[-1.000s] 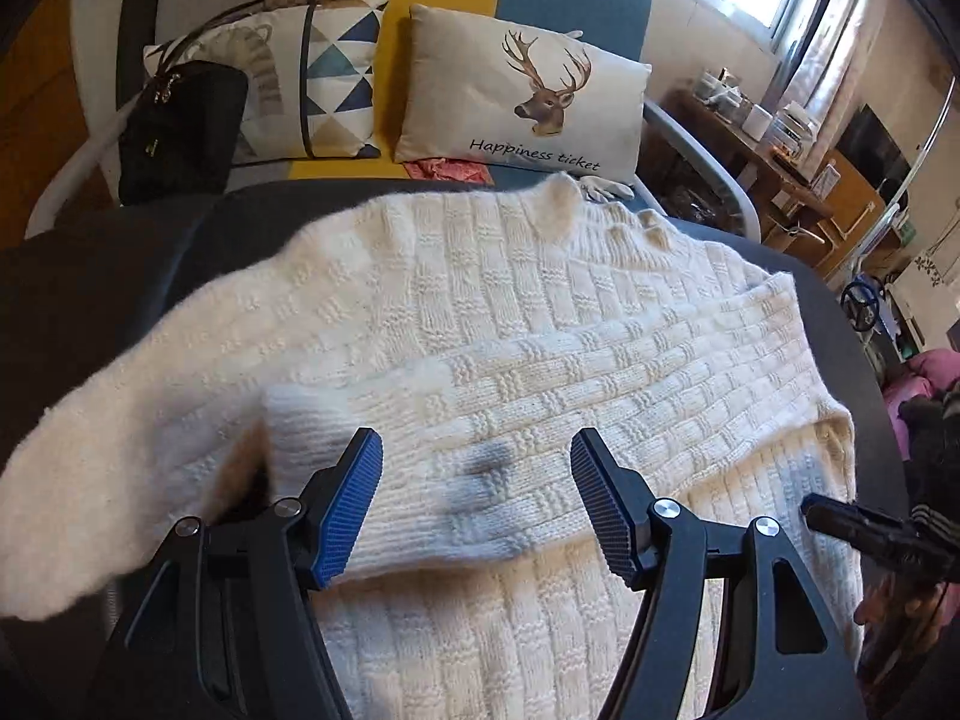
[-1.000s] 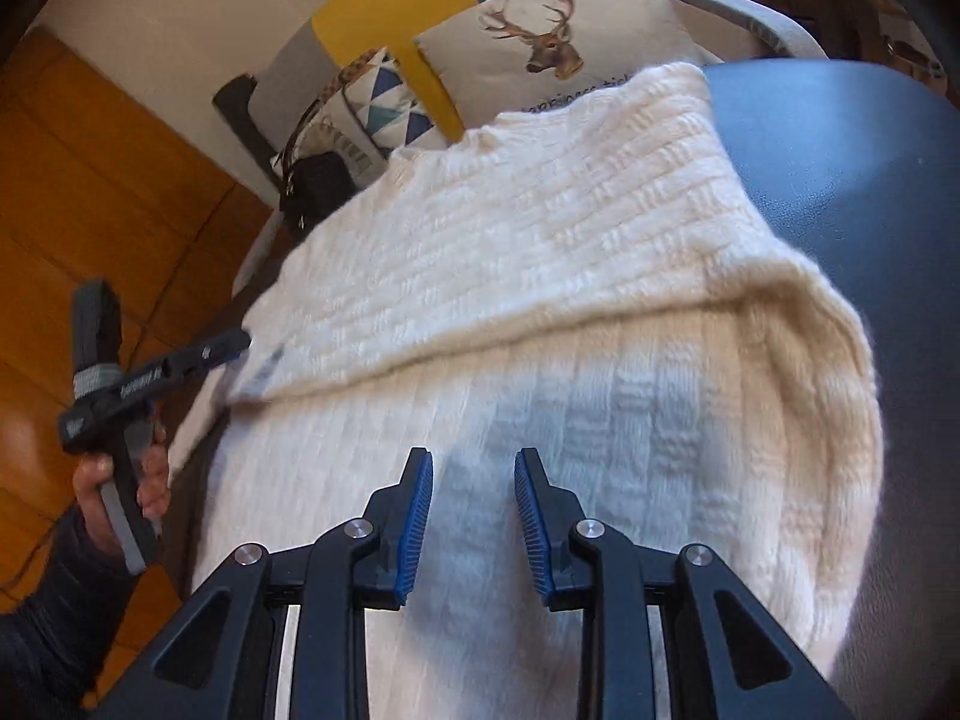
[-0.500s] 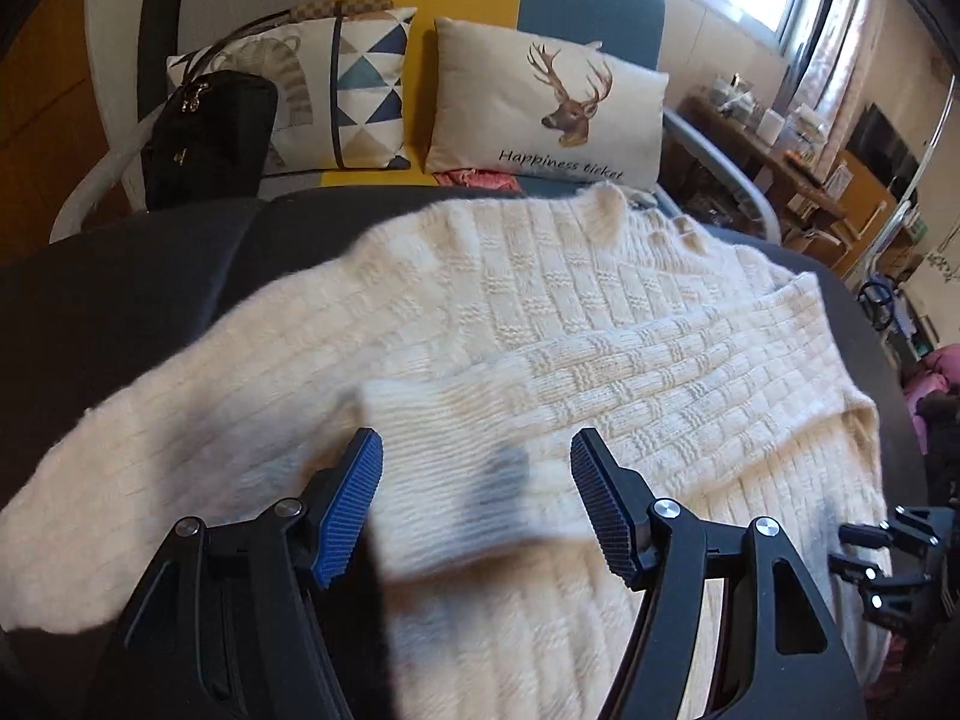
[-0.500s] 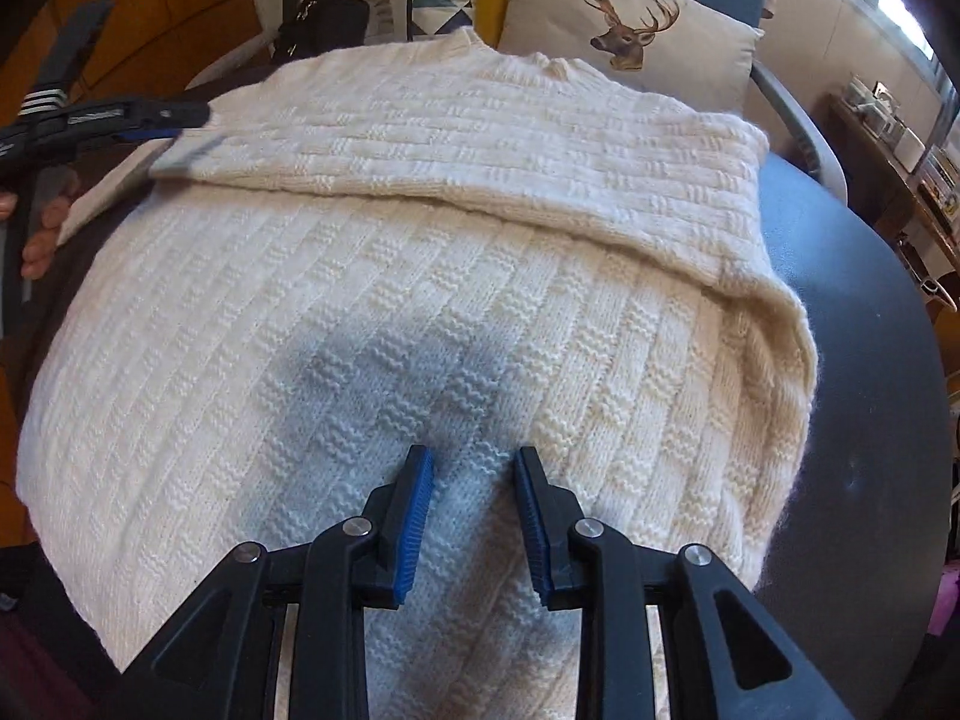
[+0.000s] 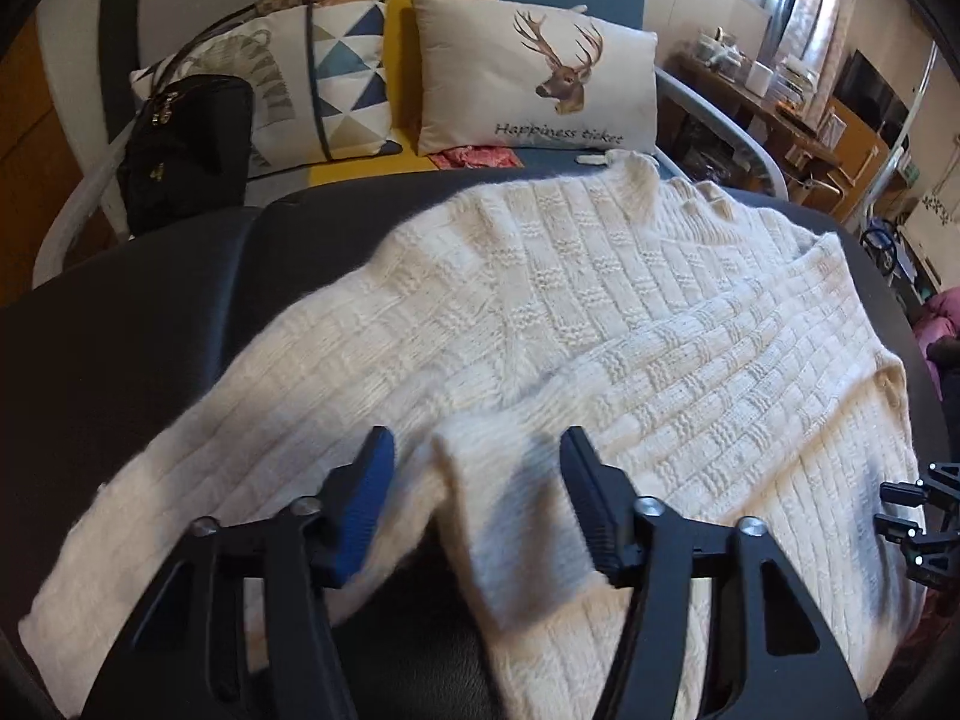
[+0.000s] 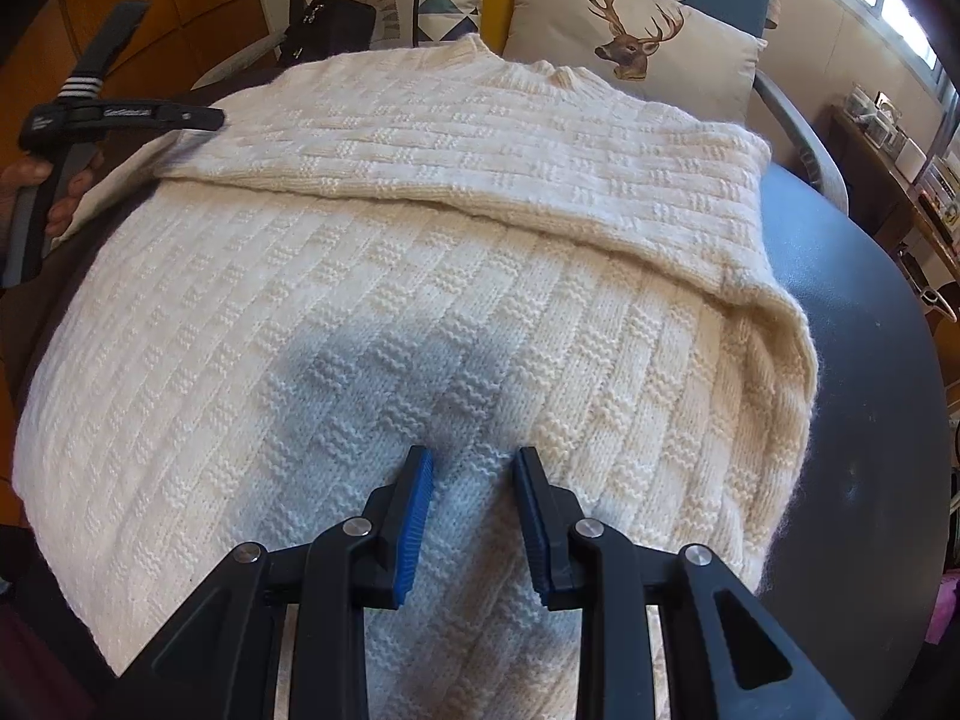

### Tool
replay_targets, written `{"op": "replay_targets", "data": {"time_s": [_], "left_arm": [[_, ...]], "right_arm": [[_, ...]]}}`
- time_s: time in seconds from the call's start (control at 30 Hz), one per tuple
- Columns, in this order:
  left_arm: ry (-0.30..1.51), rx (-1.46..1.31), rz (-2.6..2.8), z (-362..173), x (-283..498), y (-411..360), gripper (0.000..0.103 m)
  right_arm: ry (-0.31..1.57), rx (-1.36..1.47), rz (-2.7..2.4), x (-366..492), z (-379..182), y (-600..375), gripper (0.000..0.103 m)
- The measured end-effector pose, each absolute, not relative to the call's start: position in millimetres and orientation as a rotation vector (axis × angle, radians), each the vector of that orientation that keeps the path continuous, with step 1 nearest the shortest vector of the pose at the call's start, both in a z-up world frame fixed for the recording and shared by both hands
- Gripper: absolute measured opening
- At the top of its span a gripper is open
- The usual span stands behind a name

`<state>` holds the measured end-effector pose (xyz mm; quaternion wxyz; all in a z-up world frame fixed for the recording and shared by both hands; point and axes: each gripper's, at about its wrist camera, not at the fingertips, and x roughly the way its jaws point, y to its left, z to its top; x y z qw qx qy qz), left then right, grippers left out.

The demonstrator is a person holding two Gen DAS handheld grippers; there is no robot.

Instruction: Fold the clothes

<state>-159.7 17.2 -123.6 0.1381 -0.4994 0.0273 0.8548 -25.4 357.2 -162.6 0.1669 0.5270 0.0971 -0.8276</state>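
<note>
A cream knit sweater (image 5: 660,330) lies spread on the dark round table (image 5: 150,330). One sleeve is folded across its chest (image 6: 480,168). That sleeve's cuff (image 5: 510,480) sits between the fingers of my left gripper (image 5: 477,468). The jaws are closing, with a gap still showing beside the left pad. From the right wrist view, the left gripper (image 6: 150,114) reaches in at the sweater's left edge, held by a hand. My right gripper (image 6: 471,480) hovers low over the sweater's body (image 6: 420,330), its jaws a narrow gap apart with no fabric pinched.
Behind the table is a sofa with a deer pillow (image 5: 534,84), a triangle-patterned pillow (image 5: 324,72) and a black handbag (image 5: 186,144). A cluttered desk (image 5: 780,108) stands at the right. Bare table (image 6: 858,390) shows to the right of the sweater.
The left jaws have narrowed around the sleeve cuff, and the gripper has shifted along the sweater's edge. The right gripper has rolled level and now faces the sweater squarely.
</note>
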Motion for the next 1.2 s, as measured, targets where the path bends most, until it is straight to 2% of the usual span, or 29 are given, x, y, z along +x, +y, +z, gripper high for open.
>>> {"op": "replay_targets", "data": {"time_s": [0.1,0.23,0.33,0.43,0.57,0.6,0.8,0.93,1.07,1.2], "left_arm": [[0.097,-1.446,2.451,-128.2,-162.7,23.5,0.037],[0.035,-1.437,2.438,-127.2,-160.7,15.9,0.02],[-0.033,-1.424,2.427,-125.4,-157.8,8.5,0.016],[-0.011,-1.41,2.444,-122.1,-153.1,11.5,0.012],[-0.056,-1.347,2.479,-101.0,-153.6,14.4,0.011],[-0.068,-1.318,2.49,-92.1,-155.7,15.6,0.007],[-0.162,-1.199,2.519,-45.9,-190.7,23.9,0.007],[0.012,-1.402,2.548,-85.5,-213.6,33.1,0.008],[-0.028,-1.524,2.537,-133.0,-215.1,18.7,0.008],[-0.1,-1.52,2.532,-130.2,-210.6,11.6,0.008]], "right_arm": [[0.279,1.493,-2.349,-19.9,-160.5,356.9,0.028],[0.28,1.481,-2.349,-20.1,-159.5,358.5,0.028],[0.283,1.468,-2.355,-20.6,-160.7,358.5,0.029],[0.288,1.465,-2.361,-21.6,-162.9,355.5,0.029],[0.293,1.453,-2.37,-19.5,-162.1,355.1,0.029],[0.296,1.452,-2.37,-19.0,-161.7,354.9,0.029],[0.305,1.461,-2.36,-18.5,-159.6,352.5,0.029],[0.304,1.463,-2.36,-19.5,-159.4,352.2,0.029],[0.287,1.459,-2.368,-18.8,-160.1,353.9,0.029],[0.291,1.471,-2.355,-22.2,-160.3,356.9,0.029]]}}
